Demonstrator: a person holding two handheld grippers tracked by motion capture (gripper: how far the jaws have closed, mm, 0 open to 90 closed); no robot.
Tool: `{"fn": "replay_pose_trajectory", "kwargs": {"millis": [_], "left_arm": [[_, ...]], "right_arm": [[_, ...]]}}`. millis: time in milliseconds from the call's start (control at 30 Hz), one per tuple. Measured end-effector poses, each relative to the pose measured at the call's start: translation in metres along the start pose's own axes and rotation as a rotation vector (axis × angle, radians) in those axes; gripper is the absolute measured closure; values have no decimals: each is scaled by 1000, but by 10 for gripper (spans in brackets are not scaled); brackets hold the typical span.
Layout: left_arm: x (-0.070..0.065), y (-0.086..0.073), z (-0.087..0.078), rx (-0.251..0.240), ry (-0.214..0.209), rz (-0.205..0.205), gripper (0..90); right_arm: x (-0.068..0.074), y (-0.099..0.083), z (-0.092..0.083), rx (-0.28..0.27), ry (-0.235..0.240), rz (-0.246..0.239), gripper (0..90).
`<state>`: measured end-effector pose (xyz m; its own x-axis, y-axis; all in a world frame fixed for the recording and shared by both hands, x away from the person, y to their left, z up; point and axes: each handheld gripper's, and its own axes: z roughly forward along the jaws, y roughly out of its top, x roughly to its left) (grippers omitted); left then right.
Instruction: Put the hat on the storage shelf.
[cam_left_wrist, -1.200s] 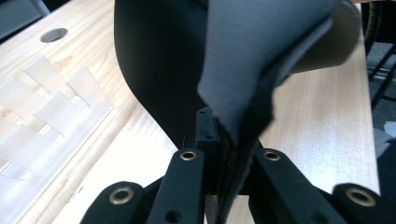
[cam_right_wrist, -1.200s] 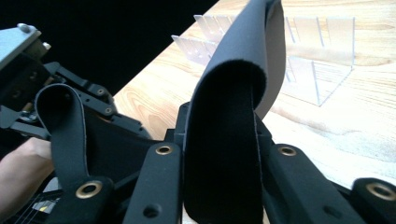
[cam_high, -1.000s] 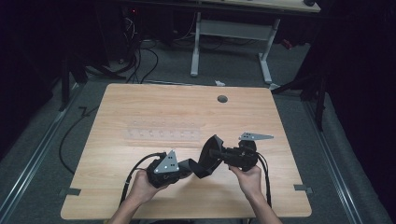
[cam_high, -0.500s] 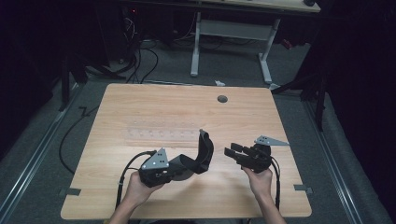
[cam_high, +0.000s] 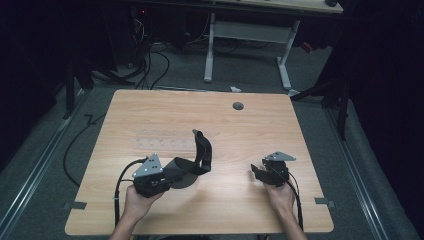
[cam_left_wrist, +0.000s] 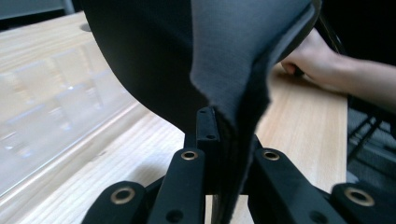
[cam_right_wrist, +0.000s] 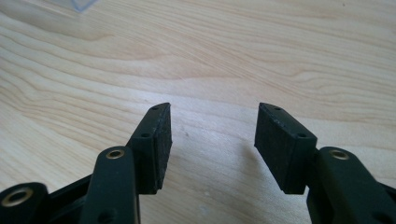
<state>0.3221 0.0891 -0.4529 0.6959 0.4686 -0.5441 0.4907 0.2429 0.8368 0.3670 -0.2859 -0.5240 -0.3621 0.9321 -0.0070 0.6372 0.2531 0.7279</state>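
While pinched in left gripper (cam_high: 176, 176) | black pad (cam_high: 200, 155) curls upward, grey-lined

1. Left gripper (cam_high: 172, 175) at front-left of bench (cam_high: 150, 107), closed on a folded pad (cam_high: 200, 155); the pad rises from the jaws toward bench centre.
2. Right gripper (cam_high: 257, 172) at front-right, well apart from the pad, low over bare bench, jaws spread.
3. Clear tray (cam_high: 160, 142) lies flat left of centre, behind the left gripper, beside the pad.
4. Grommet hole (cam_high: 238, 106) near the far edge, right of centre.
5. Second desk (cam_high: 250, 30) stands on the floor behind the bench.
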Motion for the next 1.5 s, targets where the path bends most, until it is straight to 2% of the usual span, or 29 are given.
{"fn": "replay_pose_trajectory", "kwargs": {"millis": [67, 200, 500, 633, 867, 967, 1067, 1333, 1500], "left_arm": [[2, 4, -3, -22, 5, -12, 866], [3, 12, -10, -52, 15, -20, 865], [7, 26, -24, -104, 38, -13, 866], [11, 38, -31, -145, 61, -12, 865], [14, 52, -37, -185, 83, -10, 865], [19, 59, -37, -198, 108, -16, 865], [25, 65, -39, -211, 114, -29, 864], [39, 82, -41, -233, 170, 3, 864], [52, 93, -43, -270, 208, 12, 865]], "right_arm": [[-3, -3, 4, 9, -17, 0, 416], [-7, -4, 5, 0, -33, 18, 420], [-6, -4, 5, 1, -40, 22, 400], [-6, -4, 5, 1, -39, 22, 386], [-6, -4, 5, 2, -39, 17, 375], [-5, -4, 5, 2, -38, 16, 374], [-5, -5, 5, 2, -38, 17, 373], [-5, -5, 5, 2, -39, 17, 373], [-5, -5, 5, 2, -38, 17, 369]]}}
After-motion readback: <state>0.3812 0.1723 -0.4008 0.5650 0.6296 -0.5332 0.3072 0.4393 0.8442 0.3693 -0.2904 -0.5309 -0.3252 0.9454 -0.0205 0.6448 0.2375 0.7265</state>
